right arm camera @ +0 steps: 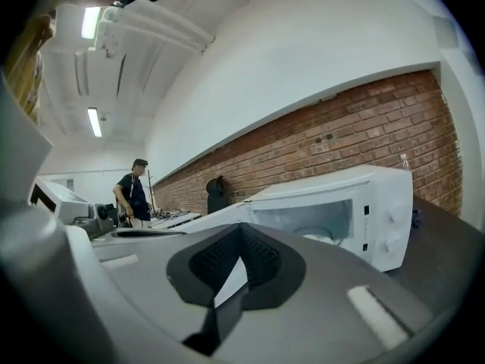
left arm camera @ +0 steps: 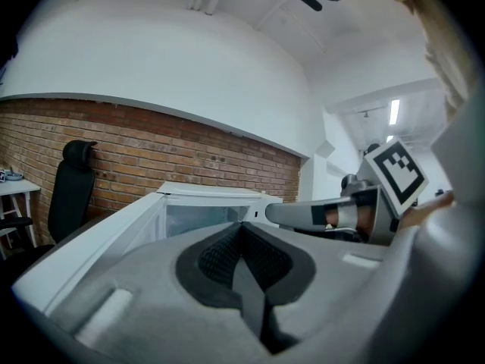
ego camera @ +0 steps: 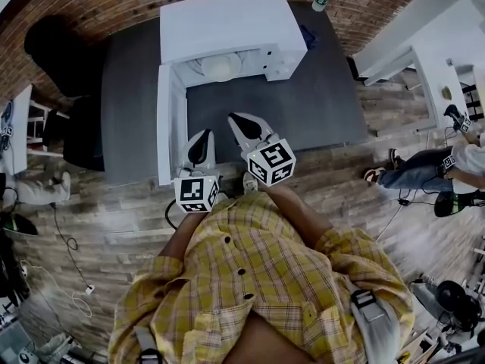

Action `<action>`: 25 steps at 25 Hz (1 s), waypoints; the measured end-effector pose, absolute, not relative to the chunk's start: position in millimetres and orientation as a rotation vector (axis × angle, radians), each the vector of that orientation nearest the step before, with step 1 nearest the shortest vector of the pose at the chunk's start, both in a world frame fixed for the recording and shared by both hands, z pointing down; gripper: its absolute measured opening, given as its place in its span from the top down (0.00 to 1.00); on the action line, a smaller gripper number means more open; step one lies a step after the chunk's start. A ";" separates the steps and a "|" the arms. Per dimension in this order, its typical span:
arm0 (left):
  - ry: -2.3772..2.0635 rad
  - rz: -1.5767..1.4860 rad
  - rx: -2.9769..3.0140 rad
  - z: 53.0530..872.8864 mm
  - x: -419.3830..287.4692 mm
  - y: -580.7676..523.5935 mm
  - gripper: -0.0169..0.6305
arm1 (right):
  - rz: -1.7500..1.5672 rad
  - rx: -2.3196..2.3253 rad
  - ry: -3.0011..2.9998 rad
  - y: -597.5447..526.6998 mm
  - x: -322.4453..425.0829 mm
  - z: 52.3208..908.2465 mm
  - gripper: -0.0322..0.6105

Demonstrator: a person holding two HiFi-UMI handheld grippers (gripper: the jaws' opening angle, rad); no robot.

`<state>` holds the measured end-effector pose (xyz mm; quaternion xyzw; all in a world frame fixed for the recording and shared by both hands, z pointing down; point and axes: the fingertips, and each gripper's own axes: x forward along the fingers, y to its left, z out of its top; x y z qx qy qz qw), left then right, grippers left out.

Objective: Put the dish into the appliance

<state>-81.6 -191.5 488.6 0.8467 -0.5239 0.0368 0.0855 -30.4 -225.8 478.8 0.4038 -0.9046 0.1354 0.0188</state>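
Left gripper point(ego camera: 203, 136) and right gripper point(ego camera: 236, 120): both pinched fully together, nothing between the pads, held side by side over the near edge of the dark table point(ego camera: 303, 105). Ahead of both tips, the white microwave point(ego camera: 227, 25), with its door point(ego camera: 163, 120) swung wide open and reaching back to just left of the left gripper. Inside the cavity, straight ahead and well apart from either tool, a pale round dish point(ego camera: 221, 67), seemingly resting on the oven floor. Judging from that, placing looks done, with only the door to close. For that, no need to spread either tool: bring the left one round to the door's outer face, press near the free edge with the closed tips, and sweep rightward in one smooth arc. Keep the right one clear of the swing. Push until latched, without shoving the oven across the table.
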 end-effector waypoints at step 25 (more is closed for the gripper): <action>-1.557 0.084 2.547 484.1 -78.7 -194.4 0.98 | 0.248 1.288 -2.777 -205.0 -25.9 475.4 0.95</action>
